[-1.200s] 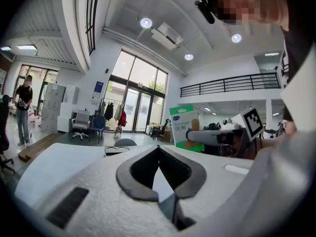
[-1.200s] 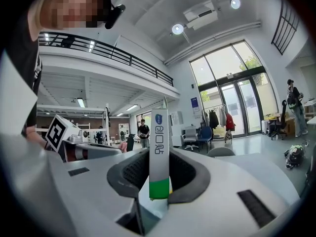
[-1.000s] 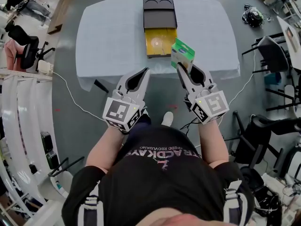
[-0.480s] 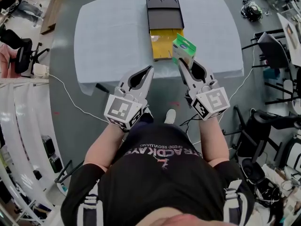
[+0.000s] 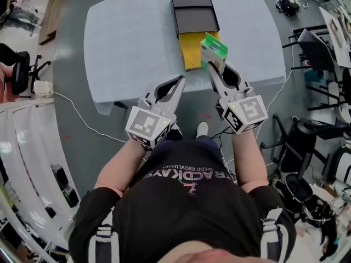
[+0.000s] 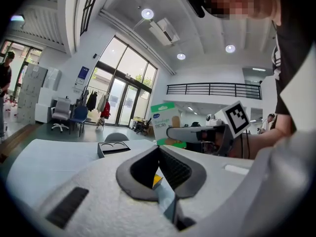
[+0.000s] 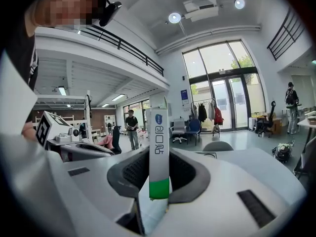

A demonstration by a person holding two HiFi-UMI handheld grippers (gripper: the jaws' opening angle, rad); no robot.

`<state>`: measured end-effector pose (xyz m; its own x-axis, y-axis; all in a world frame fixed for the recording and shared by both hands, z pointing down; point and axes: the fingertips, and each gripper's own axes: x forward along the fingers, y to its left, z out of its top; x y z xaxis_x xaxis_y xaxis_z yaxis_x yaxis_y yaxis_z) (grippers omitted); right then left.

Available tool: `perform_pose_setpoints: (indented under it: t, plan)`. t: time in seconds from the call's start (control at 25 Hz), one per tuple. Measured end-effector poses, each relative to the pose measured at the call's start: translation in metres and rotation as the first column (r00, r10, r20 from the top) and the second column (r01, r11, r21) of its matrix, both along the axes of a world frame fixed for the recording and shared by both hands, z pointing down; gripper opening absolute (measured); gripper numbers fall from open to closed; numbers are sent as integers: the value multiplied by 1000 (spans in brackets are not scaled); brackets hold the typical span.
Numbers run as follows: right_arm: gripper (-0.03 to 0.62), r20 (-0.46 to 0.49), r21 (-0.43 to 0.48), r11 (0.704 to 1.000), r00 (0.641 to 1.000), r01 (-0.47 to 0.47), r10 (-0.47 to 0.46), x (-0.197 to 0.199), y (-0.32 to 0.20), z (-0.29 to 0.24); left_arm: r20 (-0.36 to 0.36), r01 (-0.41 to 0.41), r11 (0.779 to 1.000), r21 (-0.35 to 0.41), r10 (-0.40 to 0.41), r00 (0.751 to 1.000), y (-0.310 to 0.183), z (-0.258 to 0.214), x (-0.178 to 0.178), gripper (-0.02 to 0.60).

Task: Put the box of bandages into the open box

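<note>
My right gripper (image 5: 211, 66) is shut on the green and white box of bandages (image 5: 214, 49), which stands upright just above the table's near edge, at the right side of the open box. In the right gripper view the bandage box (image 7: 159, 152) sits edge-on between the pads (image 7: 183, 174). The open box has a yellow tray (image 5: 191, 51) and a black lid (image 5: 194, 14) folded back behind it. My left gripper (image 5: 180, 81) is level with the right one, shut with nothing in it, short of the table's edge. From the left gripper view (image 6: 159, 148) the bandage box (image 6: 165, 125) shows to the right.
The table (image 5: 131, 43) is covered with a pale cloth. Chairs (image 5: 318, 48) and cables stand on the floor to the right; a white cable (image 5: 82, 116) runs along the floor at the left. The person's shoe (image 5: 202, 129) is below the table's edge.
Both grippers have moved forward toward the table. The bandage box has gone with the right gripper and now stands closer to the yellow tray.
</note>
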<state>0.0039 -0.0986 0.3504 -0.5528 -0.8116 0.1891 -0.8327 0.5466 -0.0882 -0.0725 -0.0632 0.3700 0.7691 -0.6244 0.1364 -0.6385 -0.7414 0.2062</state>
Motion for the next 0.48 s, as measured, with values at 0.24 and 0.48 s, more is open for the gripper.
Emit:
perform_pose_setpoints:
  t: [0.24, 0.48]
  plan:
    - [91, 0, -13, 1000, 1000, -25, 25, -4, -3, 6, -7, -24, 1000, 6, 24, 1000, 5, -1, 0, 15]
    - [91, 0, -24, 1000, 1000, -12, 12, 3, -8, 13, -3, -15, 1000, 8, 15, 1000, 8, -1, 7, 16]
